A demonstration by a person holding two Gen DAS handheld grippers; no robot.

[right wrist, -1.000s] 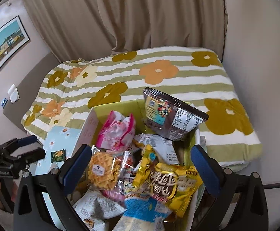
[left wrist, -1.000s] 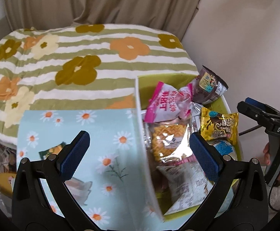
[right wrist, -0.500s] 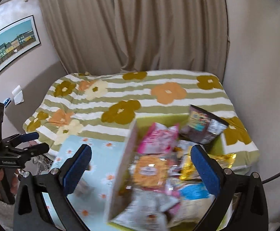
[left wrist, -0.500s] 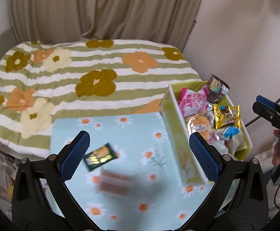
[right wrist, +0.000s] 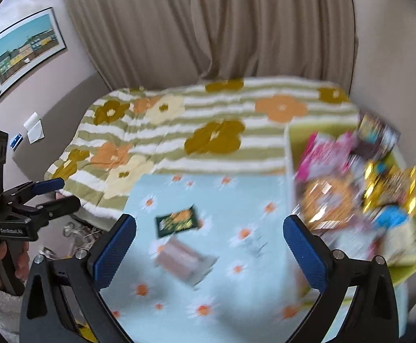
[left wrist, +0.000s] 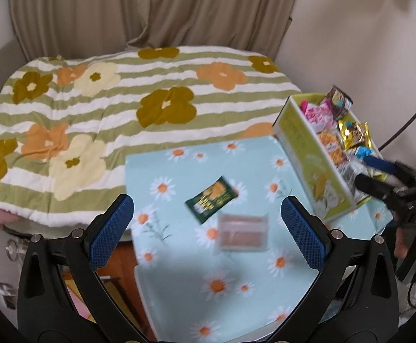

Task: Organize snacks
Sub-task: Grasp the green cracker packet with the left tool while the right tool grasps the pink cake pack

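Observation:
A yellow-green box (left wrist: pixel 308 154) full of mixed snack packets stands at the right edge of a light blue daisy-print table (left wrist: pixel 236 271); it also shows in the right wrist view (right wrist: pixel 291 188). A dark green snack packet (left wrist: pixel 212 198) (right wrist: pixel 176 221) and a brown wafer pack in clear wrap (left wrist: pixel 243 233) (right wrist: pixel 183 258) lie loose on the table. My left gripper (left wrist: pixel 208 228) is open and empty above these two packets. My right gripper (right wrist: pixel 209 245) is open and empty over the table; in the left wrist view it (left wrist: pixel 376 174) is by the box's near end.
A bed with a green-striped flower quilt (left wrist: pixel 108 100) lies behind the table. Beige curtains (right wrist: pixel 208 28) hang at the back, with a wall at the right. A framed picture (right wrist: pixel 22 48) hangs on the left wall. Clutter sits on the floor left of the table (left wrist: pixel 11 248).
Both grippers have pulled back and up from the snack box toward the left. The table with the two loose packets has come into view. Both stayed open.

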